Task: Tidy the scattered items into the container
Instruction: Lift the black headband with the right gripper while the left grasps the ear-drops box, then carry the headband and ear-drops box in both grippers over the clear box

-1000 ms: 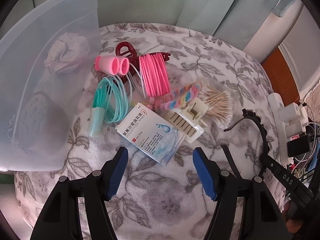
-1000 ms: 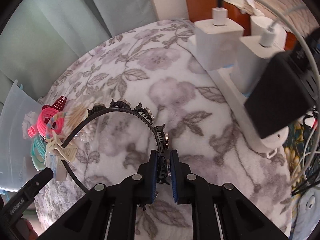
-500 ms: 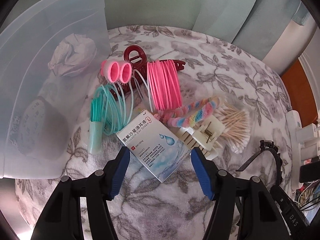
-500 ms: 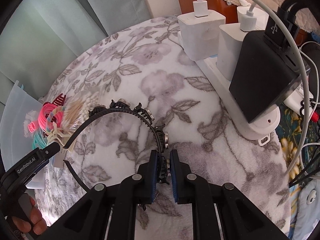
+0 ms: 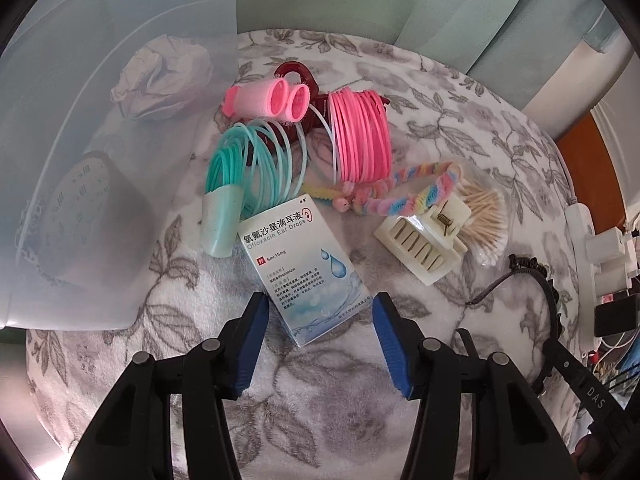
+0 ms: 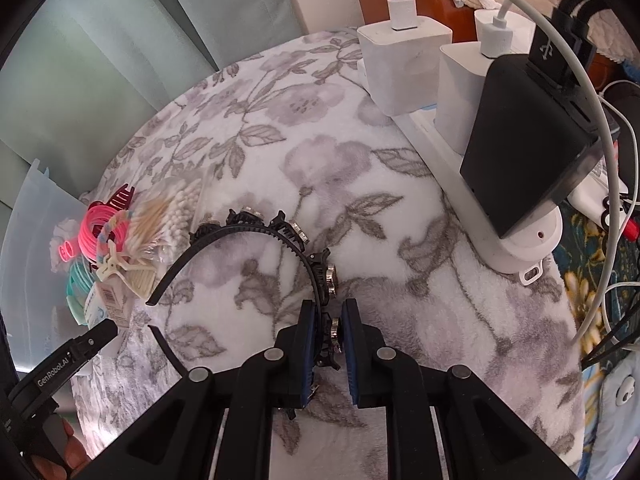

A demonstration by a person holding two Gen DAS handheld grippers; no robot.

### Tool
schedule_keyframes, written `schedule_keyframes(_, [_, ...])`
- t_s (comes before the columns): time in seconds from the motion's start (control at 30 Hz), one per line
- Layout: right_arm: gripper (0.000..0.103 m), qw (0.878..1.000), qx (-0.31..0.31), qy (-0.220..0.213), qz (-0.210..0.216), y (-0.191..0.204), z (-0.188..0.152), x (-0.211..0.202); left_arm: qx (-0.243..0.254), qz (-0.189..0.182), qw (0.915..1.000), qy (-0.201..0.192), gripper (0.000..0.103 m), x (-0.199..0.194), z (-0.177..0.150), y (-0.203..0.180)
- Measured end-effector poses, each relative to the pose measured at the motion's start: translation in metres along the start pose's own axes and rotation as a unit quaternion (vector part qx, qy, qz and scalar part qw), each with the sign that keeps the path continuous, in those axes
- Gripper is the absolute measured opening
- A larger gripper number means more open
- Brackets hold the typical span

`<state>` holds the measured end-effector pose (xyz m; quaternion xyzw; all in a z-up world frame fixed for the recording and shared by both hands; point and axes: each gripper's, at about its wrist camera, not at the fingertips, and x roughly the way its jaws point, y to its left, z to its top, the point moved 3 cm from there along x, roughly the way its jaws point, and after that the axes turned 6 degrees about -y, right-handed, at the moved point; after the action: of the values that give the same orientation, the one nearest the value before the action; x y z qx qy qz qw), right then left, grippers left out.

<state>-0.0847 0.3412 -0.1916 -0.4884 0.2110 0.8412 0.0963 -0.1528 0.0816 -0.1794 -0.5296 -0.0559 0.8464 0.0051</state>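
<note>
Left wrist view: your left hand-held gripper (image 5: 318,316) is half spread and has just been closing. The ear drops box (image 5: 304,266) has its near corner between the pads, but they aren't pressing on it yet. The box's long axis runs diagonally, far-left to near-right, so the pads straddle a corner rather than flat sides; I'd roll the wrist to square up before pinching. The container (image 5: 80,184) sits to the left, just beside the pile, with a crumpled tissue already inside. Coils, rollers, hair clip and cotton swabs (image 5: 482,216) lie beyond the box.

Right wrist view: your right hand-held gripper (image 6: 328,330) is pressed together, pinching the black headband (image 6: 256,226) on its studded side. The band arcs away to the far left over the floral blanket (image 6: 320,160). The container (image 6: 32,240) is at the far left edge, so the left hand is much nearer to it.
</note>
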Motion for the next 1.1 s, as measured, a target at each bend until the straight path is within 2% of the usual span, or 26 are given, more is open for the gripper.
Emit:
schedule_keyframes(0.23, [0.016,1.0,-0.004,0.0,0.0,0.0,0.0,0.001,-0.032,-0.001,0.9991,0.027,0.056,0.016,0.004,-0.009])
schedule_keyframes(0.4, [0.016,1.0,-0.01,-0.003,-0.007,0.003,0.001,0.003,-0.056,0.005,0.9981,0.026,0.056,0.022,0.01,-0.011])
schedule_keyframes(0.7, [0.018,1.0,-0.02,-0.017,-0.017,0.006,0.004,0.005,-0.043,0.028,0.9987,0.003,0.054,0.016,0.004,-0.017])
schedule_keyframes(1.0, [0.018,0.998,-0.036,-0.033,-0.03,0.012,0.007,0.009,-0.019,0.019,0.9996,0.009,0.052,0.0,-0.018,-0.021])
schedule_keyframes(1.1, [0.015,0.998,-0.035,-0.037,-0.028,0.011,0.006,0.007,-0.011,0.013,0.9998,0.008,0.052,-0.007,-0.023,-0.024])
